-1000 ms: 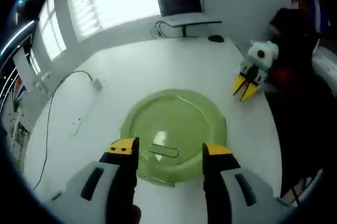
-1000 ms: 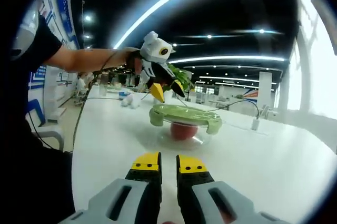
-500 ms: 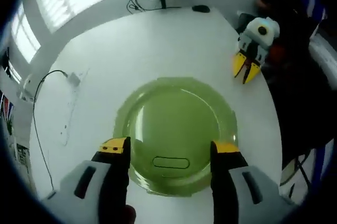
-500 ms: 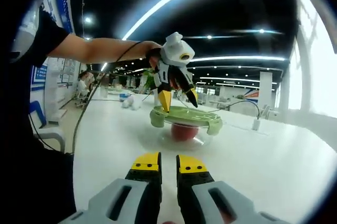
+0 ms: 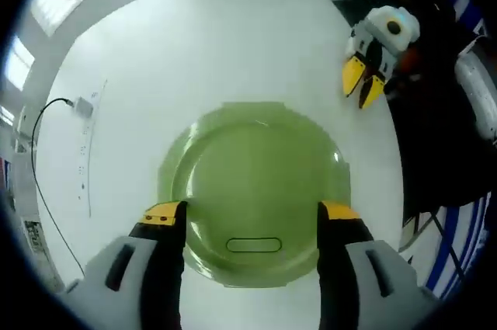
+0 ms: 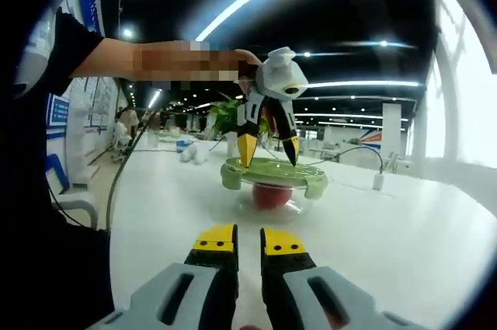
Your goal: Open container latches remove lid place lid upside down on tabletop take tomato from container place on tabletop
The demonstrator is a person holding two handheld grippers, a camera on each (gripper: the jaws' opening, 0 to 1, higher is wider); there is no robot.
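One container (image 6: 273,190) stands on the one white table (image 5: 194,50), topped by one green lid (image 5: 256,190), with one red tomato (image 6: 271,195) inside. Two grippers are about: the left gripper (image 6: 268,155) and the right gripper (image 6: 248,239). One white cable (image 5: 46,159) trails along the table's edge

The container (image 6: 272,190) stands on the table (image 6: 404,244), well ahead of the right gripper (image 6: 248,241), with its lid (image 6: 273,170) on top and the tomato (image 6: 271,194) inside, under the lid. The left gripper (image 6: 268,151) hangs directly above the lid, jaws pointing down. In the left gripper view the lid (image 5: 256,190) lies between that gripper's (image 5: 252,213) jaws (seen from above), the right gripper (image 5: 361,85) far to the right, and a cable (image 5: 46,159) along the table's left side.
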